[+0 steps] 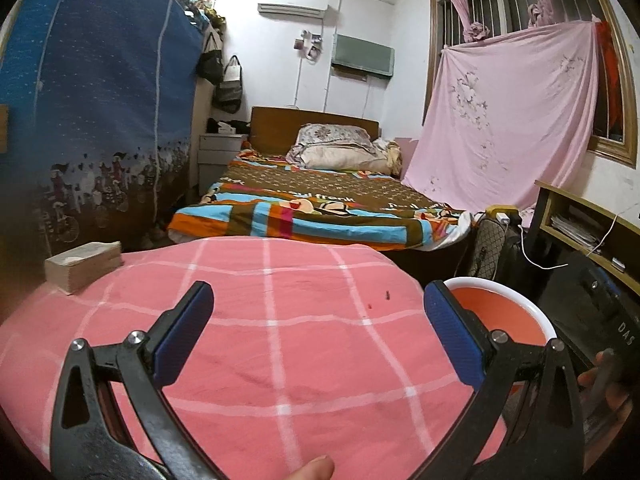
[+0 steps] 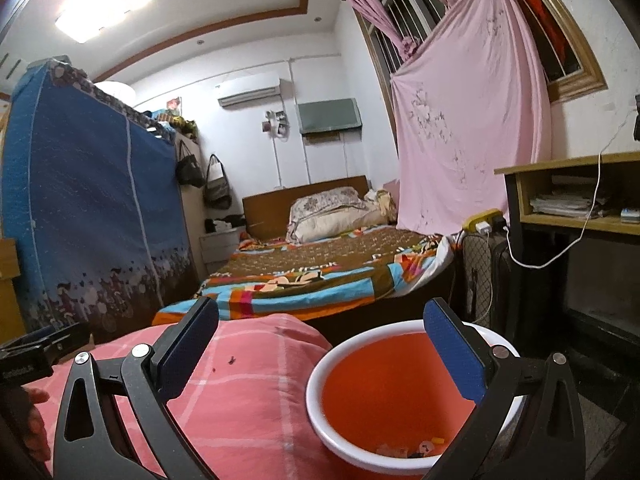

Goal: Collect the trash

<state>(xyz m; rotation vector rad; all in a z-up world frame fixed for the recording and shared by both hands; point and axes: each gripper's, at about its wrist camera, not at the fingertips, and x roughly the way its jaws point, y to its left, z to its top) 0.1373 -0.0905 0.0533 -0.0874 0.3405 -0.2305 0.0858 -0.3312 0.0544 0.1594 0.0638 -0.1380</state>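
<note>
A pink checked cloth with white lines [image 1: 280, 344] covers the table in both views. The left wrist view shows most of it, including a tan rectangular block [image 1: 82, 266] at its far left edge, which the right wrist view does not show. The red plastic basin with a white rim [image 2: 400, 400] stands just beside the cloth's right edge. The right wrist view looks into the basin and shows small scraps of trash [image 2: 416, 449] lying on its bottom; the left wrist view catches only part of the basin [image 1: 500, 312], its bottom hidden. Two tiny dark specks [image 1: 387, 294] lie on the cloth near the basin. The left hand-held gripper [image 1: 318, 334] hangs over the cloth, its blue pads wide apart with nothing between them. The right hand-held gripper [image 2: 320, 354] also stands wide apart and empty, its right finger over the basin.
</note>
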